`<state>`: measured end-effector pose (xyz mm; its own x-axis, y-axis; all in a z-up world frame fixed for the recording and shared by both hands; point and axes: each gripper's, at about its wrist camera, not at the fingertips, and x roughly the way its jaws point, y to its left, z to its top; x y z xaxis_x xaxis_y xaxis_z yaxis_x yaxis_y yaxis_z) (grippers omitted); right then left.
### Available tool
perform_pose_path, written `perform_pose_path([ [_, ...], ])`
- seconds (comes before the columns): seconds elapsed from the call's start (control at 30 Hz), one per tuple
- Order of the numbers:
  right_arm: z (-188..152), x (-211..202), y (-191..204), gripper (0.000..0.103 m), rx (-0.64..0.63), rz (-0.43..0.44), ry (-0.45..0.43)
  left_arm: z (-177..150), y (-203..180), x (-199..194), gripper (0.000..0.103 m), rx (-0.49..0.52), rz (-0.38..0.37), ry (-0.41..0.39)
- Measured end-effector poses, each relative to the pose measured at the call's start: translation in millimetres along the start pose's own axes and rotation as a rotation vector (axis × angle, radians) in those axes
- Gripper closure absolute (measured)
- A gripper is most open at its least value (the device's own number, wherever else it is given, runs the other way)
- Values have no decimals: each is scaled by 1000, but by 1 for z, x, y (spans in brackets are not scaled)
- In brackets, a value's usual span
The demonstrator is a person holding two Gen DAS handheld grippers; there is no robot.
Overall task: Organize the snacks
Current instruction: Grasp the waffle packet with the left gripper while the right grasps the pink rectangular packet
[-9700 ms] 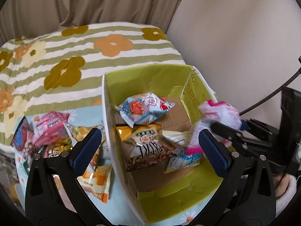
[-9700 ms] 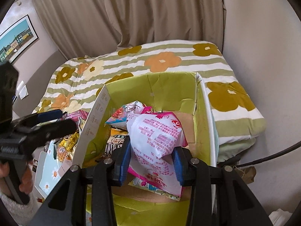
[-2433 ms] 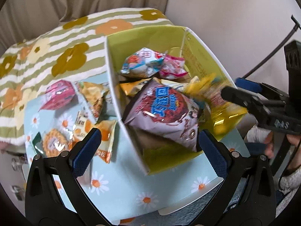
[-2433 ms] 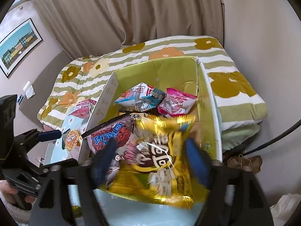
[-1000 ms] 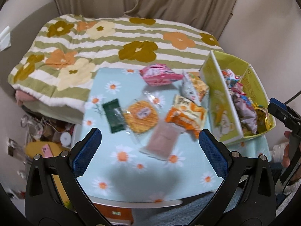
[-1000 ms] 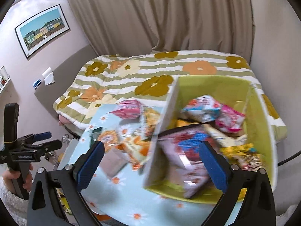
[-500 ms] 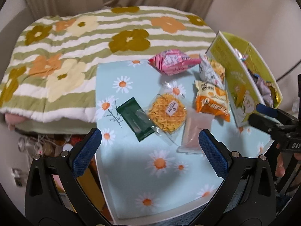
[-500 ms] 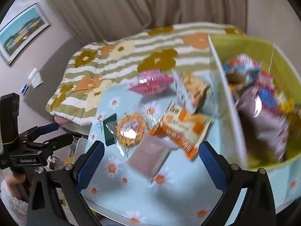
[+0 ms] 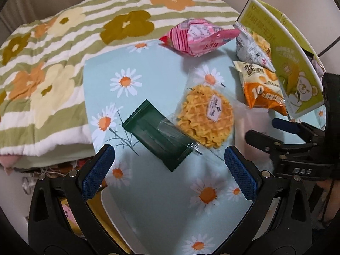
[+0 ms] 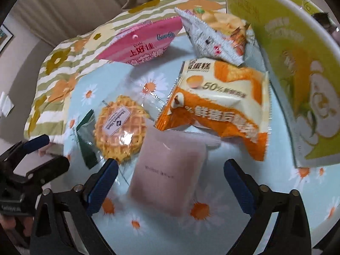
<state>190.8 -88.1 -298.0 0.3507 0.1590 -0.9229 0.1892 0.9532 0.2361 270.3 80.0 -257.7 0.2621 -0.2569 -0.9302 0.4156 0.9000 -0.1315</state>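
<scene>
Both grippers, left and right, hang with jaws spread wide and empty. Around the round waffle pack: dark green packet overlapped left, pale pink pouch right, orange cake bag beyond, beside the yellow-green box

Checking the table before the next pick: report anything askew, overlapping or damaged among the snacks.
Nothing looks torn or spilled. The loose packs lie unsorted: the waffle pack overlaps one end of the dark green packet, and the orange cake pack covers the far edge of the pale pink pack. The silver chip bag leans against the green box.
</scene>
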Motion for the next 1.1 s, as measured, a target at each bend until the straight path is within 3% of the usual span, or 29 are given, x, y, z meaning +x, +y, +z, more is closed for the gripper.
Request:
perform_pose_path([
  [0.07,-2,2,5,12,-7,-21,-10,0,3,6,1,7,-2,11],
  [0.2,-8,6,10,29,-36,-62,-14,1,4,13,1,29,2,26],
  [0.3,-9,10,8,32,-35,-59,-4,4,3,14,1,38,-3,27],
  [0.53,-10,15,10,36,-94,-64,-10,18,-10,17,1,93,-16,30],
  [0.9,-24,-3,-18,39,-73,-38,9,43,-60,52,1,290,-41,116],
  [1.1,-31,-13,-33,39,-68,-37,11,46,-84,71,1,389,11,160],
])
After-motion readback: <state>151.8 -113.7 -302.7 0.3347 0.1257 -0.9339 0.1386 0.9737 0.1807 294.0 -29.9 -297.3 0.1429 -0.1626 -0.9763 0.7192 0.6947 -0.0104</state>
